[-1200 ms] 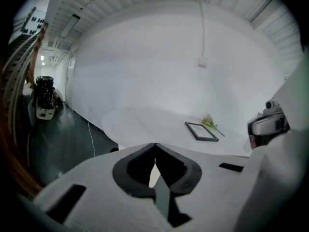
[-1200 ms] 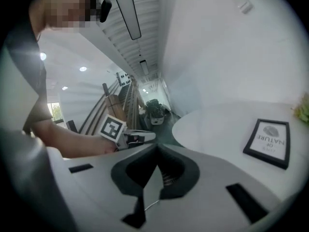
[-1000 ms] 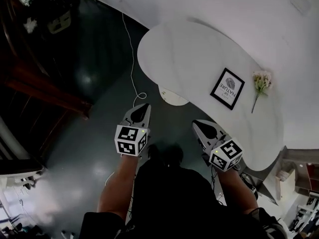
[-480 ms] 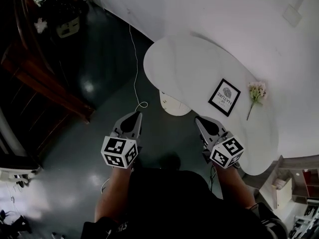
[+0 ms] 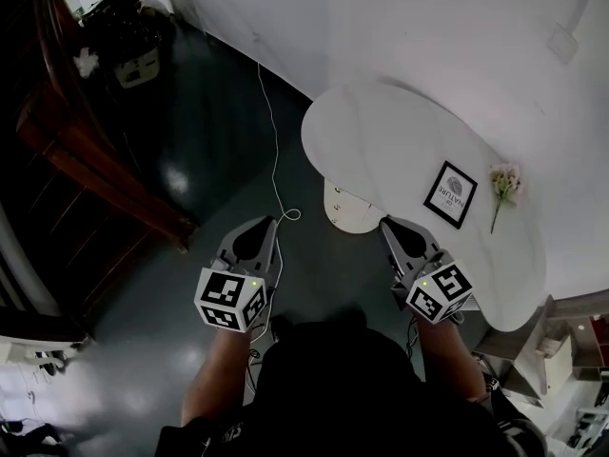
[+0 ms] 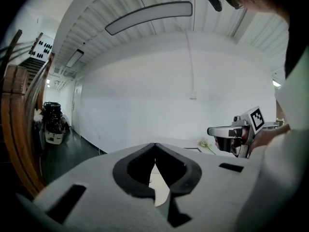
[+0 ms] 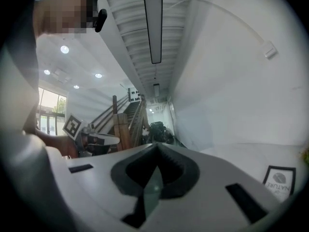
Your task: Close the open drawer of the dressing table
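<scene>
The white dressing table [image 5: 381, 131] stands against the wall, ahead and to the right in the head view. Its rounded white drawer [image 5: 354, 211] sticks out open from under the front edge. My left gripper [image 5: 267, 222] hangs over the dark floor, left of the drawer and apart from it. It is shut, with its tips meeting on nothing [image 6: 154, 145]. Just right of the drawer's front, my right gripper [image 5: 388, 225] is held level. It too is shut and empty [image 7: 157, 146]. Neither gripper touches the drawer.
A framed picture [image 5: 450, 194] and a sprig of flowers [image 5: 502, 183] lie on the tabletop. A white cable [image 5: 275, 150] runs across the dark floor. A wooden staircase [image 5: 90, 165] is at the left, with black equipment [image 5: 128, 31] at the far left.
Both grippers have risen and stayed shut. In the head view the table and its drawer have slid to the right and look a little farther off.
</scene>
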Tool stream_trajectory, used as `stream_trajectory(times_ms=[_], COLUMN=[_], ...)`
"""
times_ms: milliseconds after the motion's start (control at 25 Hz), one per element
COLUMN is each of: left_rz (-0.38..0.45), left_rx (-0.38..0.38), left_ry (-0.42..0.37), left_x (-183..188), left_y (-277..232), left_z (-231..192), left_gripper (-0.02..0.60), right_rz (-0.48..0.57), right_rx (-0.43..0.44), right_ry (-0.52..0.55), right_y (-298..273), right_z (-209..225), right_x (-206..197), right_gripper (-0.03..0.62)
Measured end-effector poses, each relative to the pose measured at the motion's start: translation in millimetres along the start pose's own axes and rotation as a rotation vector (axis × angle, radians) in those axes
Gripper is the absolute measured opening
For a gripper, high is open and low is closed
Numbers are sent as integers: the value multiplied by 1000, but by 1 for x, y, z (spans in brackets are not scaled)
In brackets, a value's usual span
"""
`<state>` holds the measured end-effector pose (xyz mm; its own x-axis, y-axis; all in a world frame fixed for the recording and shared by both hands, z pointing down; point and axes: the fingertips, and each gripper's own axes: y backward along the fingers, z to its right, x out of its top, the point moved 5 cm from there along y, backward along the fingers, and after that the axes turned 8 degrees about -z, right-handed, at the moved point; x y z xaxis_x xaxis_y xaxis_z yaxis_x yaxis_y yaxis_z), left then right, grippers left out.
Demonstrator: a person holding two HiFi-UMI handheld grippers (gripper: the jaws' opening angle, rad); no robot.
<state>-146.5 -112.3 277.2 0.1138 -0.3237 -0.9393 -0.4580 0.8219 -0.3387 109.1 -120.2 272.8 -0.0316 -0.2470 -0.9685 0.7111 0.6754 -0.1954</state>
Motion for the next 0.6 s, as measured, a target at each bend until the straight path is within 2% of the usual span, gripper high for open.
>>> stream_trajectory(times_ms=[240, 600], left_rz=[16, 47], left_rx=[-15, -36], left_ry=[-8, -64], left_x=[7, 29], left_y=[-1, -35], left_z=[-5, 58], left_gripper=[0, 0], right_rz=[0, 4], right_rx=[-15, -41], right_ry=[5, -10], right_y=[6, 62], right_z=[-12, 39], right_x=[-2, -9], right_gripper=[3, 3])
